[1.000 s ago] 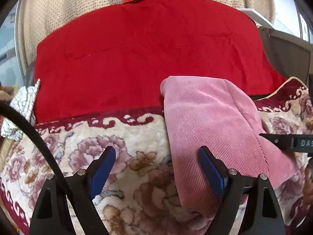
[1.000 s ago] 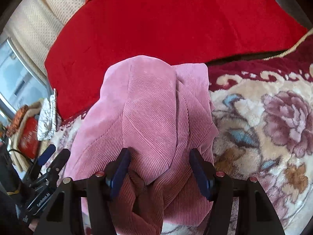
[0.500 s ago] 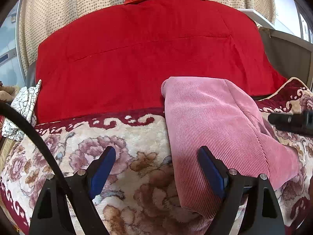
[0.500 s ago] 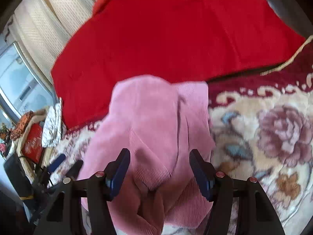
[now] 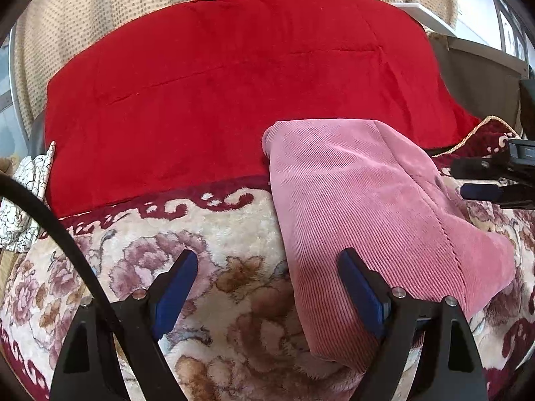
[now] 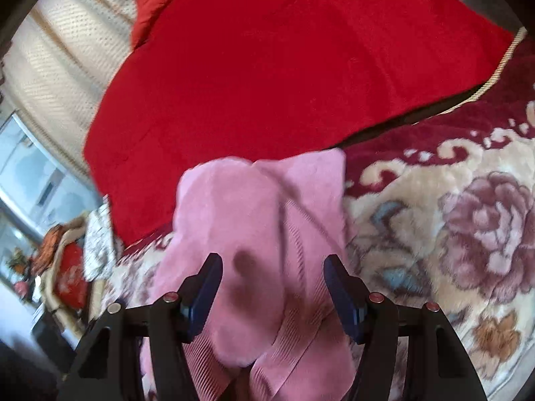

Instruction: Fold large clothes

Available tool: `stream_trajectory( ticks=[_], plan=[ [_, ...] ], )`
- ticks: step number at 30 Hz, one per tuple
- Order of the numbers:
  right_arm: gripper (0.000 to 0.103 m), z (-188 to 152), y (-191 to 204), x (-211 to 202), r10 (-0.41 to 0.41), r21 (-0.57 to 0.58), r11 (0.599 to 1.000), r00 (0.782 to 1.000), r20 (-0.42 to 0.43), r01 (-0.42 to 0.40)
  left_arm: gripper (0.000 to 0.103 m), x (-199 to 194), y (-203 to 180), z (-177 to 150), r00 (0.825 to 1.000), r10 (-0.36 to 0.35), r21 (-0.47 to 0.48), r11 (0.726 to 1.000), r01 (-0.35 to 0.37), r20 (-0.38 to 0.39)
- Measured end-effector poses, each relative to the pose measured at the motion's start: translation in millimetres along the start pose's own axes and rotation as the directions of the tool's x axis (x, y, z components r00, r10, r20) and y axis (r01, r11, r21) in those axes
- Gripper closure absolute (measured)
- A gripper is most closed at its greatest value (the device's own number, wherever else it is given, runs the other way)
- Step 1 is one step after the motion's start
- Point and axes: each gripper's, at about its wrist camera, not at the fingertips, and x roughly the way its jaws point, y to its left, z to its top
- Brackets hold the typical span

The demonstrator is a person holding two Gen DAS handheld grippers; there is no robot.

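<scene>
Ribbed pink corduroy garment [image 5: 367, 207] lies on a plush, fuzzy floral blanket [image 5: 207, 234] beside matt red cloth [image 5: 234, 83].

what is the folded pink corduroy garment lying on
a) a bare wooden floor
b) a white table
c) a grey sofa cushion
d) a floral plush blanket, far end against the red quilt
d: the pink corduroy garment rests on the cream floral blanket, and its far end meets the red quilt.

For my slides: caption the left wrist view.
Open left gripper over a folded pink corduroy garment on a floral blanket, red quilt behind.
</scene>
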Motion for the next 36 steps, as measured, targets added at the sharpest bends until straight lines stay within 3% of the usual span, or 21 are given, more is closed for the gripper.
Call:
stream_trajectory(
  ticks=[7, 11, 14, 18, 20, 36],
  plan=[
    [0.036, -24, 40, -20, 0.097, -0.17, 0.979, 0.992, -0.084, -0.11, 0.016, 0, -1, -1, 1.0, 0.007, 0.0, 1.0, -0.007, -0.001],
    [0.036, -42, 50, -38, 0.138, -0.221, 0.963, 0.987, -0.084, -0.154, 0.016, 0, -1, 0, 1.0, 0.008, 0.0, 1.0, -0.008, -0.001],
    [0.037, -54, 45, -38, 0.154, -0.197, 0.965, 0.984, -0.094, -0.17, 0.016, 0, -1, 0, 1.0, 0.013, 0.003, 1.0, -0.013, 0.001],
    [0.039, -66, 26, -5, 0.056, -0.135, 0.987, 0.978, -0.199, -0.084, 0.016, -1, -1, -1, 1.0, 0.012, 0.011, 1.0, -0.012, 0.001],
    [0.038, -72, 16, 11, 0.053, -0.097, 0.992, 0.97, -0.237, -0.078, 0.016, -2, -3, -1, 1.0, 0.017, 0.024, 1.0, -0.017, 0.004],
    [0.033, -74, 15, 12, 0.067, -0.095, 0.991, 0.973, -0.22, -0.089, 0.016, -6, -4, 0, 0.999, 0.043, 0.051, 0.998, -0.044, 0.025]
  ],
)
